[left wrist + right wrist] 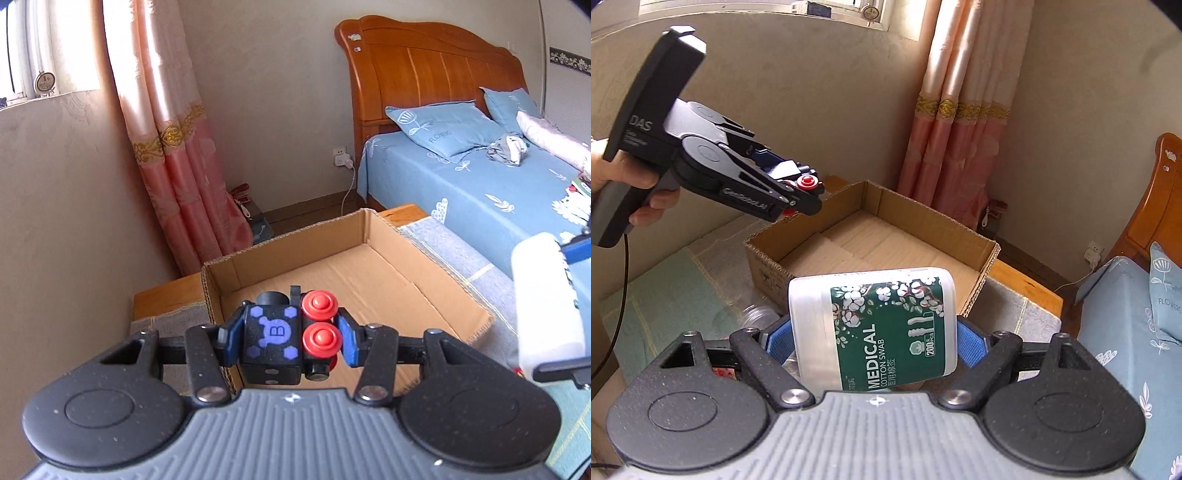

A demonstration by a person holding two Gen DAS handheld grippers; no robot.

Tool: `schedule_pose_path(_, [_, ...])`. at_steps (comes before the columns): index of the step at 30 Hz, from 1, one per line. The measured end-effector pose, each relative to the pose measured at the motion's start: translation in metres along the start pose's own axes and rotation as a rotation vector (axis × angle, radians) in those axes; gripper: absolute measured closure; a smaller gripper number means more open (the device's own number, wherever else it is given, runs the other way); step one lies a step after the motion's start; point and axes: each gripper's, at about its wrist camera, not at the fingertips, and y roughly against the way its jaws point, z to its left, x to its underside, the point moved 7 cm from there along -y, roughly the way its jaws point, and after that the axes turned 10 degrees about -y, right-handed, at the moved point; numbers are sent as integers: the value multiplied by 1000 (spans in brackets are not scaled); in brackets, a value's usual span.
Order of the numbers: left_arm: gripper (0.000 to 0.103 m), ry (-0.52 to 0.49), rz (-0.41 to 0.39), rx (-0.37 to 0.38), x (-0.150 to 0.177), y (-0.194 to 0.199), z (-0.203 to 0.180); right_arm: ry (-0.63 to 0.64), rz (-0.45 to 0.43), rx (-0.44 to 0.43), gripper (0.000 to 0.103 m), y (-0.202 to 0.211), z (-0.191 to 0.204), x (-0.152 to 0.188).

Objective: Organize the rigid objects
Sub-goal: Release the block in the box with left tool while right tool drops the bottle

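Brown corrugated cardboard forms the open box (369, 258) seen at the centre of the left wrist view and in the middle of the right wrist view (871, 236); only its bare floor and low walls can be seen, with nothing lying inside. The box is set on a grey cloth (1015, 310) over a low wooden surface, beside a bed with a blue cover (480, 184) at the right of the left wrist view. The left gripper (290, 338) is closed on a black toy block (273, 336), marked with purple shapes and a letter B, with red round knobs on its right side; the blue pads are pressed against both of its sides. In the right wrist view the same gripper (803, 184) is seen at the upper left, held in a hand (635, 192) by its pistol-style handle and tilted downward toward the near left corner of the box, above its rim. The right gripper (873, 332) is clamped on a white cotton swab jar (875, 325) with a green flowered label; the blue pads are pressed on its two ends. The jar's long axis runs across the frame, slightly tilted, and the label text runs sideways. It is held in front of the box's near wall. A clear plastic bottle (757, 314) can be made out below it at the lower left.
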Motion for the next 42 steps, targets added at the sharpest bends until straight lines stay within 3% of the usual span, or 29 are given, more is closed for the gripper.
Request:
schedule_pose_path(5, [53, 41, 29, -18, -17, -46, 19, -33, 10, 30, 14, -14, -13, -15])
schedule_pose_path(7, [43, 59, 22, -51, -18, -58, 26, -42, 18, 33, 14, -18, -16, -17])
schedule_pose_path(8, [28, 67, 31, -65, -17, -62, 29, -48, 21, 35, 14, -20, -17, -18])
schedule_pose_path(9, [21, 74, 35, -82, -15, -64, 31, -51, 26, 36, 14, -22, -18, -18])
schedule_pose_path(12, [19, 75, 17, -91, -9, -57, 30, -57, 39, 40, 14, -28, -19, -19])
schedule_pose_path(15, [7, 95, 8, -98, -3, -41, 29, -64, 59, 39, 14, -36, -19, -20])
schedule_pose_path(26, [1, 172, -67, -147, 44, 40, 17, -135, 131, 59, 13, -85, -35, -52])
schedule_pose_path(33, [1, 251, -74, -213, 88, 63, 16, -173, 118, 85, 15, -121, -43, -86])
schedule_pose_path(38, [1, 263, -49, -192, 105, 65, 10, -158, 150, 114, 15, -134, -41, -83])
schedule_pose_path(42, [1, 234, -34, -196, 110, 66, 5, -156, 142, 96, 0, -121, -35, -71])
